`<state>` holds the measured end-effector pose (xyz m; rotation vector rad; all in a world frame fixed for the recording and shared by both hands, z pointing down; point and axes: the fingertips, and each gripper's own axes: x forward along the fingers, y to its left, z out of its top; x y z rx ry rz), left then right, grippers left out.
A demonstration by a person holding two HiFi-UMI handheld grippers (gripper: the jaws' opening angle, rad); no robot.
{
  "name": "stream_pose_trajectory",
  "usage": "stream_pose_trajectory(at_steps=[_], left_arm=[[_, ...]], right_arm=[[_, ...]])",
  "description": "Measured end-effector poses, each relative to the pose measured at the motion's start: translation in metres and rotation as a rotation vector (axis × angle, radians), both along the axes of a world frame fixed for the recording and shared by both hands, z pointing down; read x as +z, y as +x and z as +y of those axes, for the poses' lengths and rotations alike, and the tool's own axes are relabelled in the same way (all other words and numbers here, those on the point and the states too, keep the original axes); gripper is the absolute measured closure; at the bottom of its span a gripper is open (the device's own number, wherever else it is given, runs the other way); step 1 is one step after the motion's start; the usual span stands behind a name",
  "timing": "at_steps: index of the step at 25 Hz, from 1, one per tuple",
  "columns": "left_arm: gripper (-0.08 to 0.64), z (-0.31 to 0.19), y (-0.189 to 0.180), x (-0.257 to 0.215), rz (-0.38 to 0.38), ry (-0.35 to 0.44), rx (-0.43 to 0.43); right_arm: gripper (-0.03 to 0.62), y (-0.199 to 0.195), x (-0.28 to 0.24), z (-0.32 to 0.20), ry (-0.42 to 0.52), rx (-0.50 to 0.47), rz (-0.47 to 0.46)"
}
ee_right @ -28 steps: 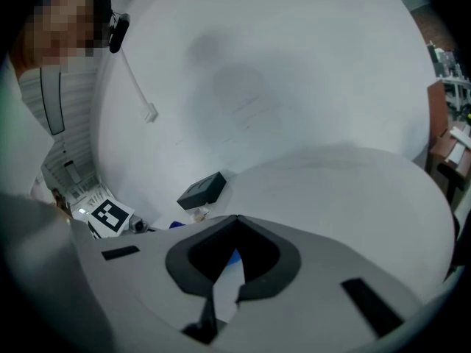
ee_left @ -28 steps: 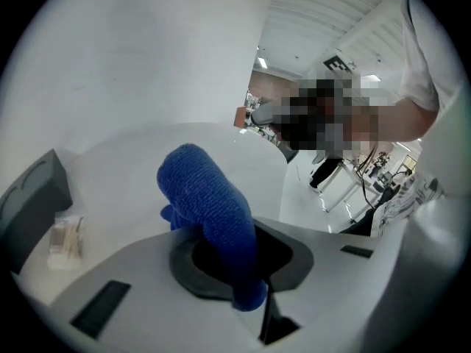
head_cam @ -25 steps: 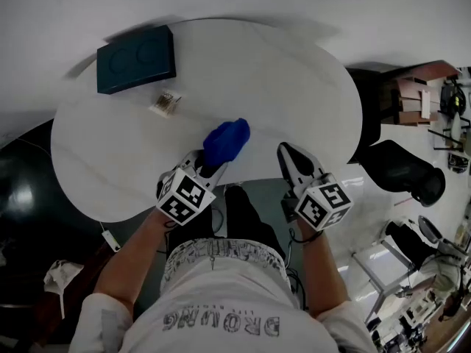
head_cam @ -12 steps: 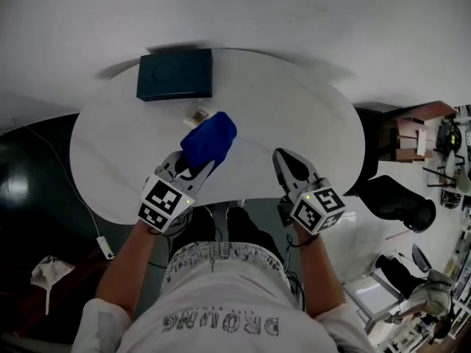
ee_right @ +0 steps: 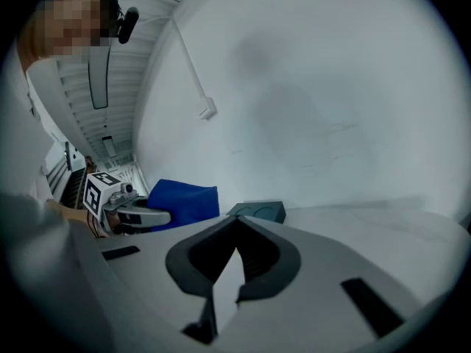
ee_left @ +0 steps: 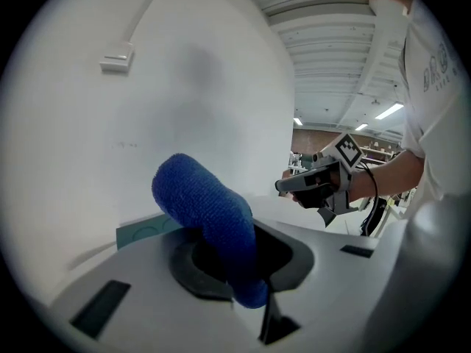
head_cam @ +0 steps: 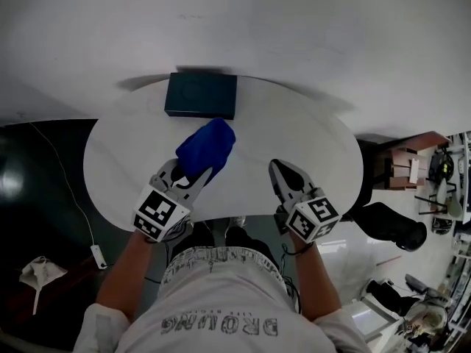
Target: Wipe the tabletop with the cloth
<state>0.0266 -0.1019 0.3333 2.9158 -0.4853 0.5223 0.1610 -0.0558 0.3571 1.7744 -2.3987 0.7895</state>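
Note:
A blue cloth (head_cam: 207, 147) bunches up in my left gripper (head_cam: 188, 172), which is shut on it over the white oval tabletop (head_cam: 294, 127). In the left gripper view the cloth (ee_left: 210, 212) fills the space between the jaws of the left gripper (ee_left: 244, 265) and hides their tips. The cloth's far end lies close to a dark teal box (head_cam: 200, 95) at the table's back edge. My right gripper (head_cam: 278, 169) hovers over the table's near right part, shut and holding nothing. In the right gripper view its jaws meet at the right gripper (ee_right: 234, 230); cloth (ee_right: 184, 201) and box (ee_right: 257, 210) lie beyond.
A white wall stands behind the table, with a cable and small junction box (ee_left: 118, 56) on it. A black chair (head_cam: 390, 223) is right of the table. On the dark floor at left lie a white adapter (head_cam: 96, 254) and crumpled paper (head_cam: 33, 271).
My left gripper has carried the cloth away from me toward the teal box. A small wrapper seen earlier near the box no longer shows. The right gripper has hardly moved.

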Motion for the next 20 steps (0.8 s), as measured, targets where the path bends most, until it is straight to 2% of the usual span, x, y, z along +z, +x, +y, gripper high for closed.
stream_pose_trajectory(at_steps=[5, 15, 20], left_arm=[[0.495, -0.016, -0.032, -0.013, 0.035, 0.038, -0.052], [0.495, -0.036, -0.095, -0.004, 0.026, 0.007, -0.156], [0.495, -0.044, -0.111, 0.0, 0.029, -0.004, -0.184]], right_arm=[[0.584, -0.026, -0.009, -0.013, 0.018, -0.033, 0.02], [0.586, -0.068, -0.017, -0.03, 0.032, -0.095, 0.045], [0.584, -0.081, -0.018, -0.041, 0.026, -0.117, 0.045]])
